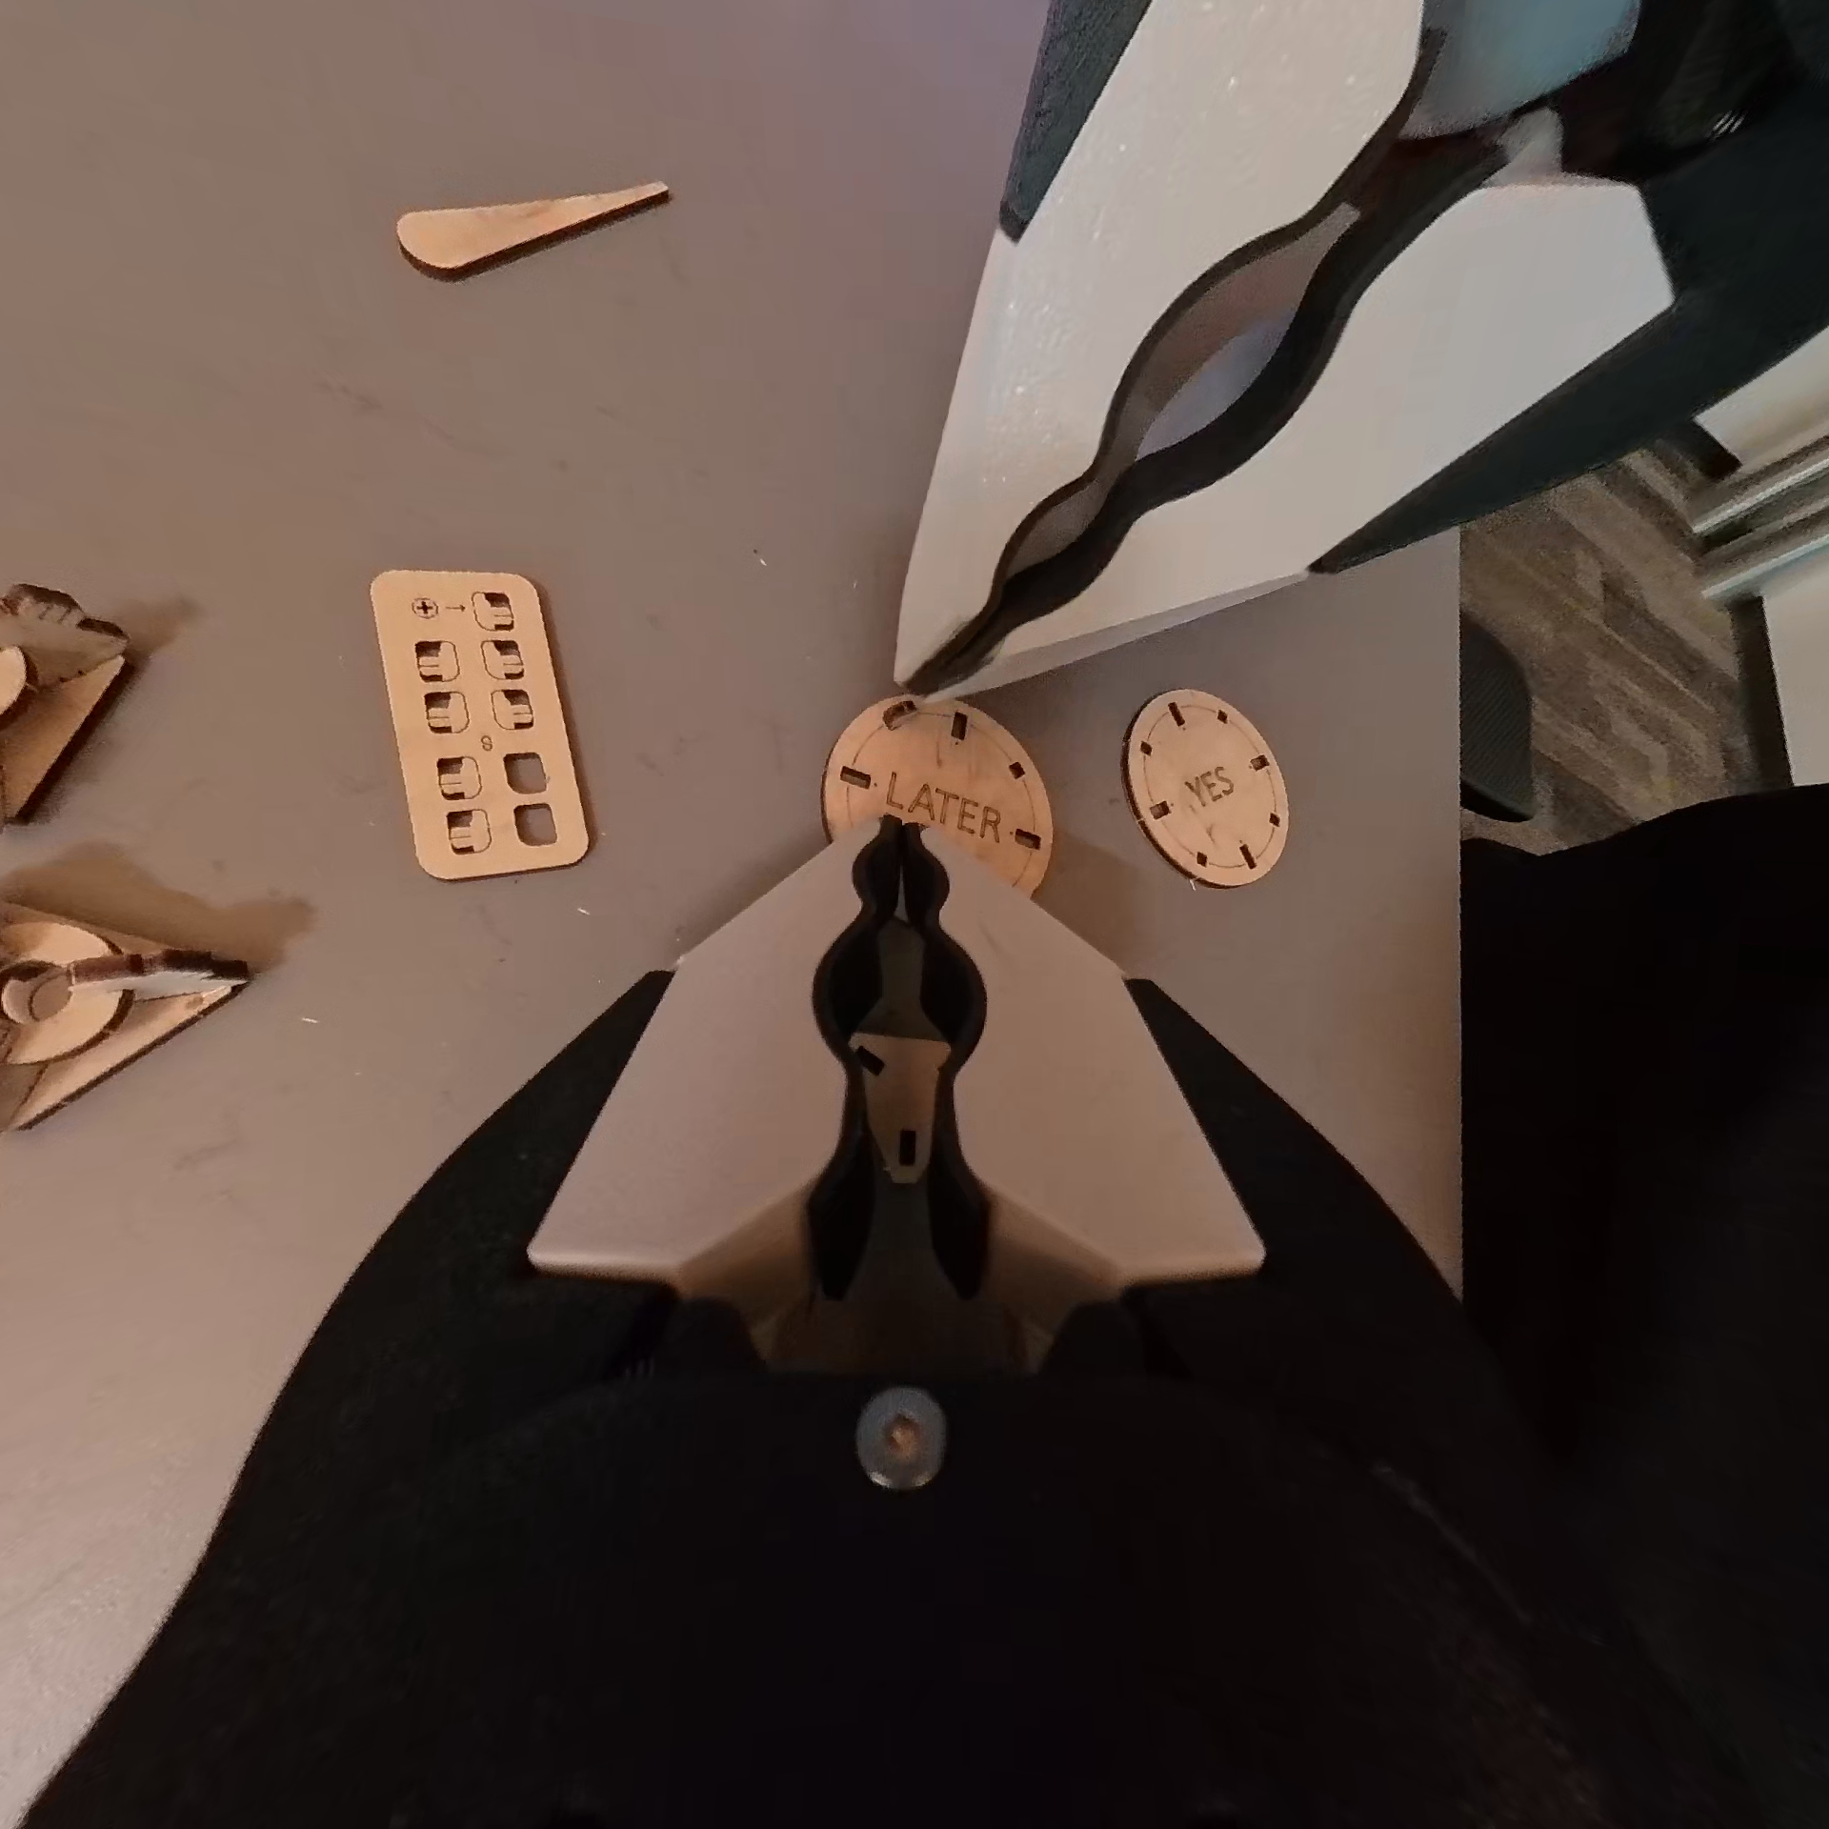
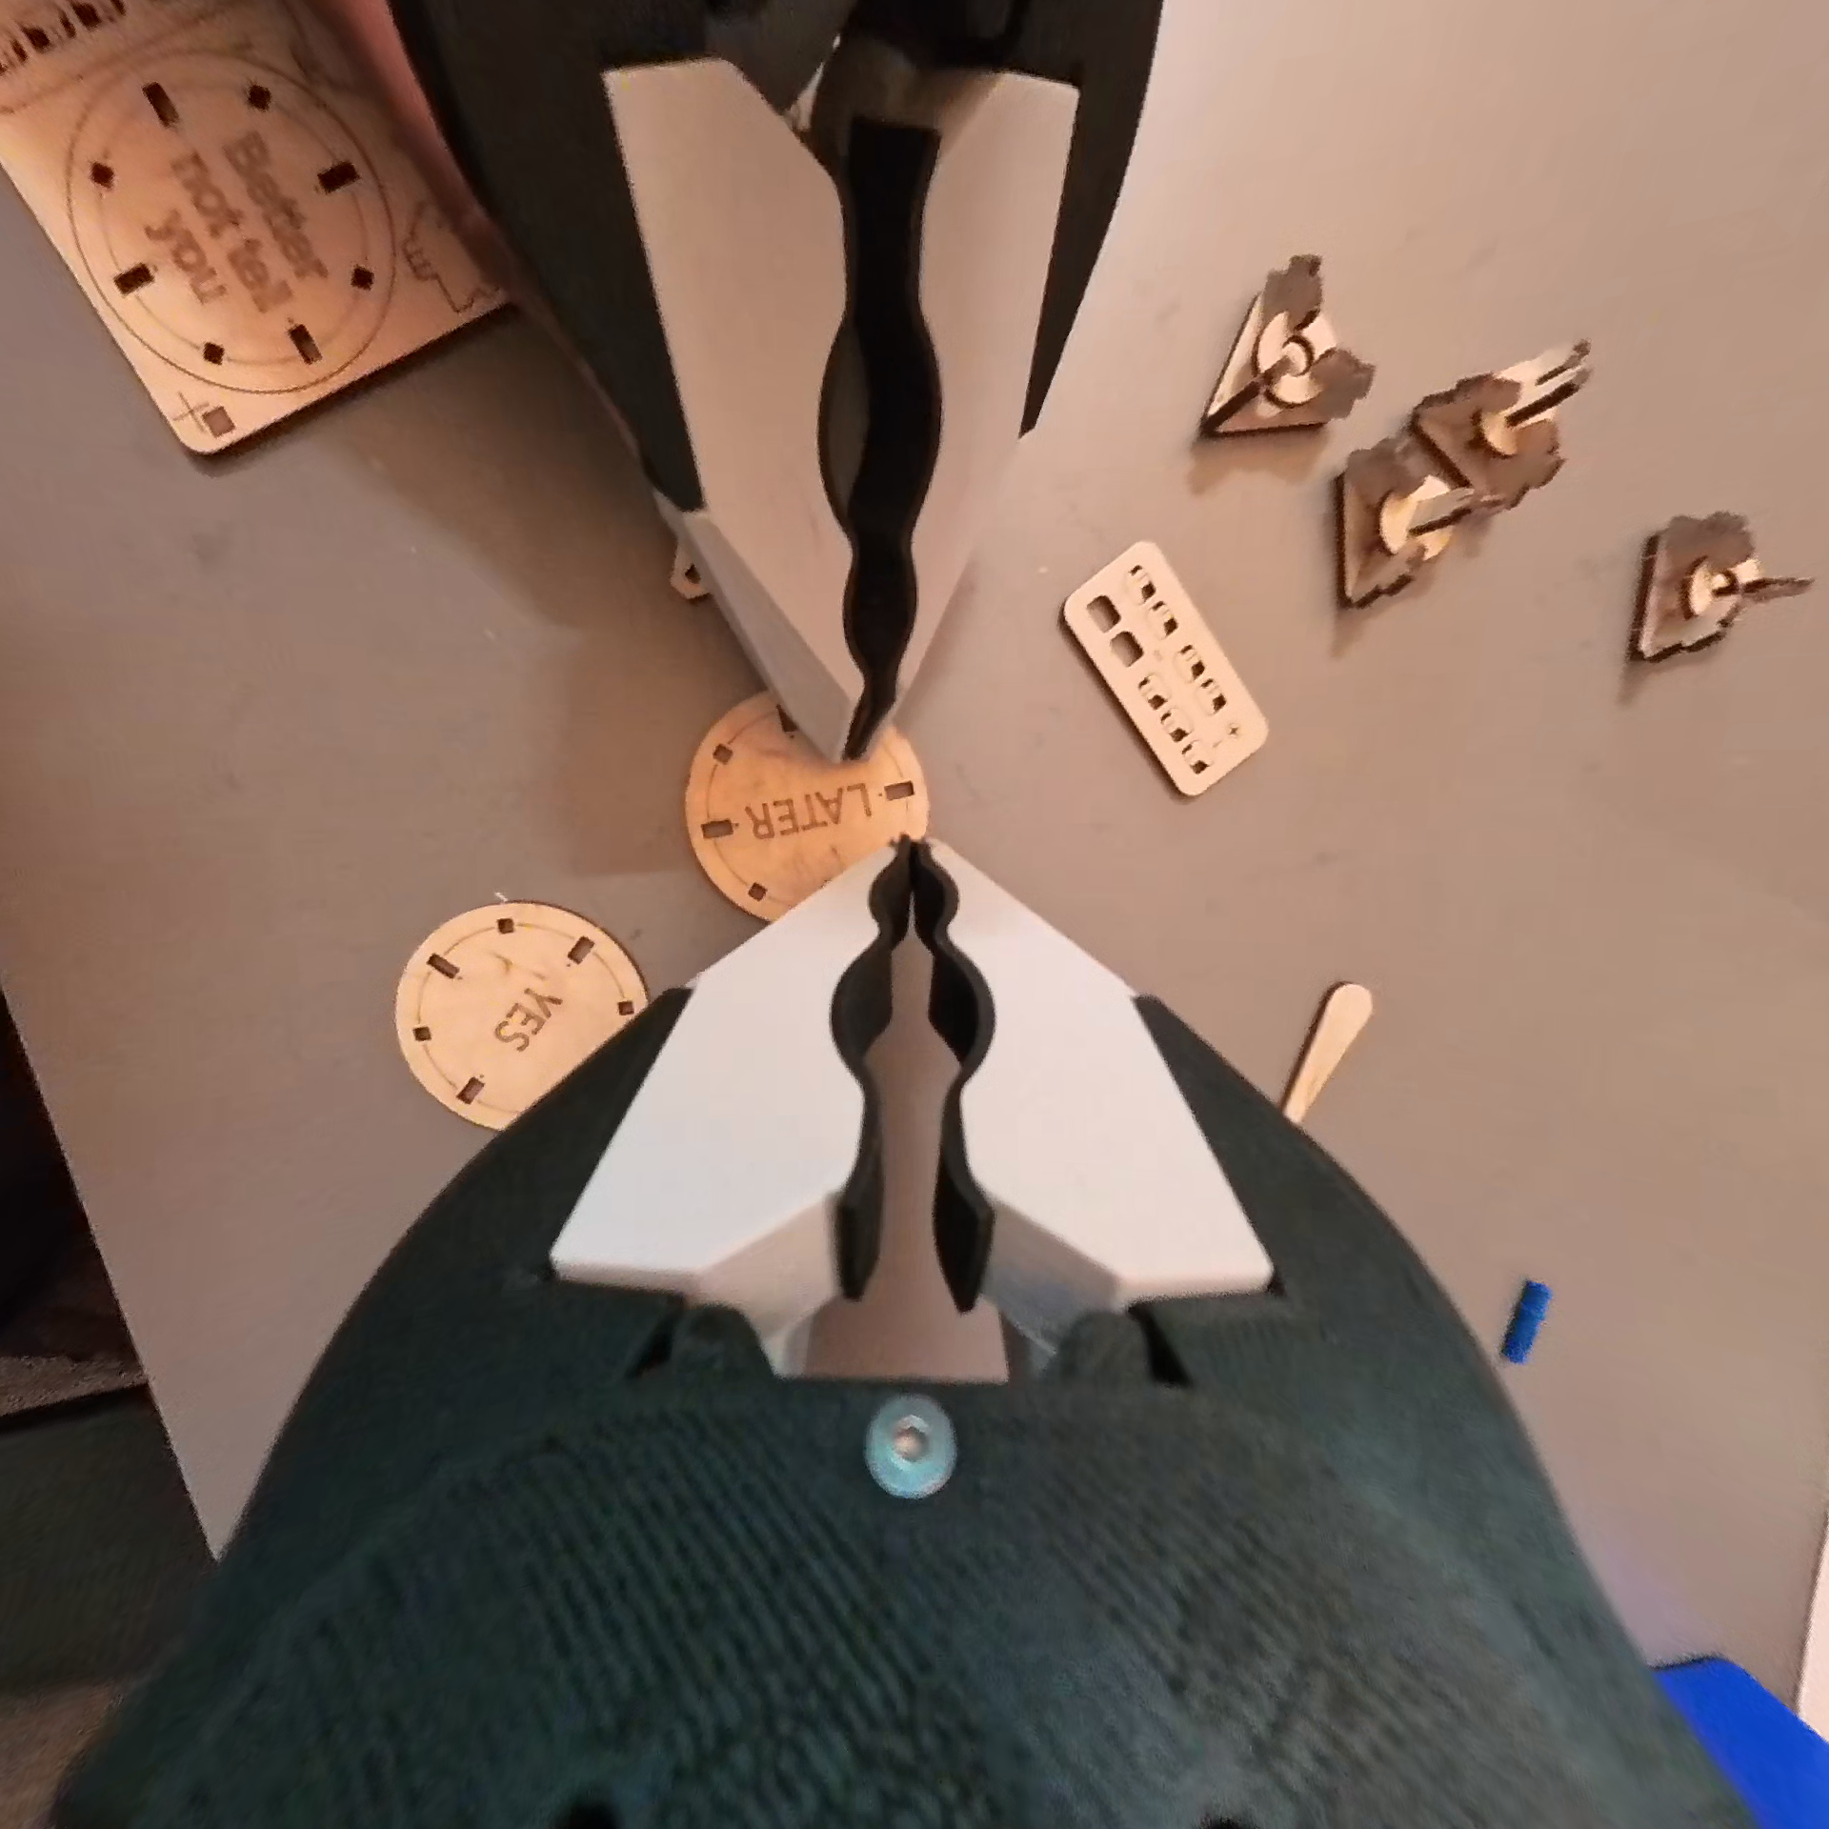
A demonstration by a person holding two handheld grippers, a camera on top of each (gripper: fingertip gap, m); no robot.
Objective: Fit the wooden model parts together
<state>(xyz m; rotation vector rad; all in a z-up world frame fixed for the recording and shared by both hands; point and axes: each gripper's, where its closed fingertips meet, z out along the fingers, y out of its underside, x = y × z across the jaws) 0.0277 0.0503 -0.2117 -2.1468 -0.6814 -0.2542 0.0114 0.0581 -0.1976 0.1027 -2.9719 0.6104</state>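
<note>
Left wrist view: engraved wooden disc [image 1: 935, 792] flat on grey counter [image 1: 594, 445]. Left gripper [image 1: 899, 826] fingers clenched, bare, tips over disc's near part. Right gripper [image 1: 915, 683] fingers clenched, bare, tips at far rim. Second disc [image 1: 1207, 787] just right; slotted wooden card [image 1: 480, 722] left.

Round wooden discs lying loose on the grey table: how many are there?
2. One round wooden disc lies between the two tool tips; another round wooden disc lies beside it near the table edge. More may be hidden.
</note>
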